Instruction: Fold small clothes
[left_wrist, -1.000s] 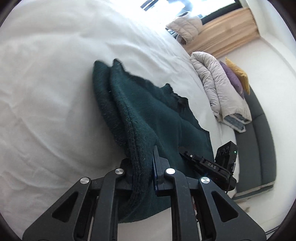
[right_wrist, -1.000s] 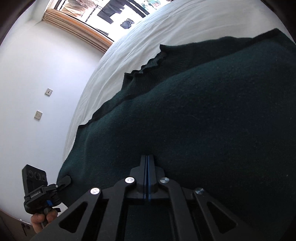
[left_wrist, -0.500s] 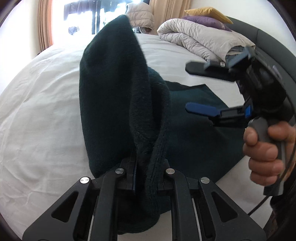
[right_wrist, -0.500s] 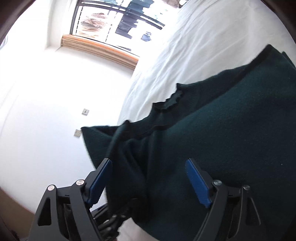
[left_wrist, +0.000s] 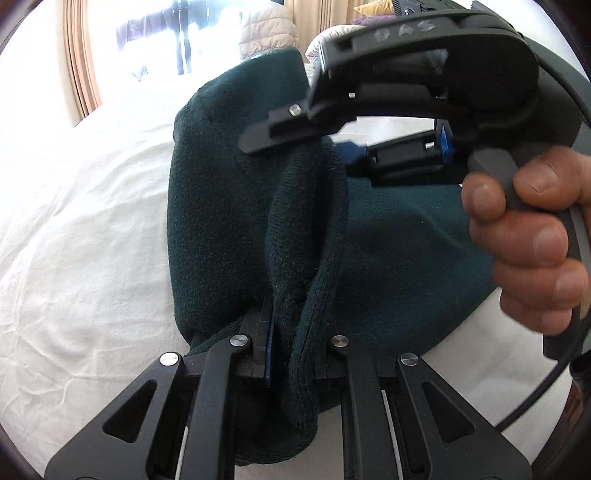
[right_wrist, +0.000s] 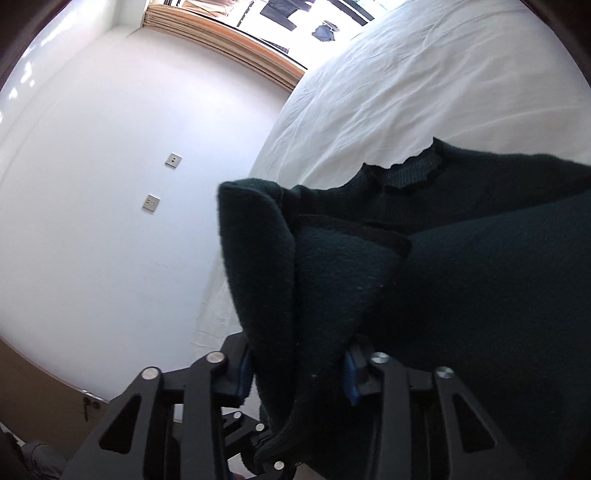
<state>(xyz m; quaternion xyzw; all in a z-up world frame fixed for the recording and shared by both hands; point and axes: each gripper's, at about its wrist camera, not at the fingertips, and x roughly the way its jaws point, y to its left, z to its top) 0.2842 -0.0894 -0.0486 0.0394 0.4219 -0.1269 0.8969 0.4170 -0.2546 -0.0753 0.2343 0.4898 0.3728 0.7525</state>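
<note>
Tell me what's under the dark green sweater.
The dark green sweater lies on the white bed sheet, which shows all around it. Anything beneath the fabric itself is covered. Both tongs, left and right, pinch bunched folds of it.

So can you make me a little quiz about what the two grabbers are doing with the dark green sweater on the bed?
1. True or false: the left gripper is shut on the dark green sweater.
2. What does the sweater lie on? A) a wooden floor B) a white bed sheet C) a grey sofa
3. Fill the gap: in the right wrist view, a fold of the sweater sits between the blue pads of the right ____.

Key
1. True: the jaws pinch a bunched fold.
2. B
3. gripper; its jaws have just been closing on that fold.
</note>
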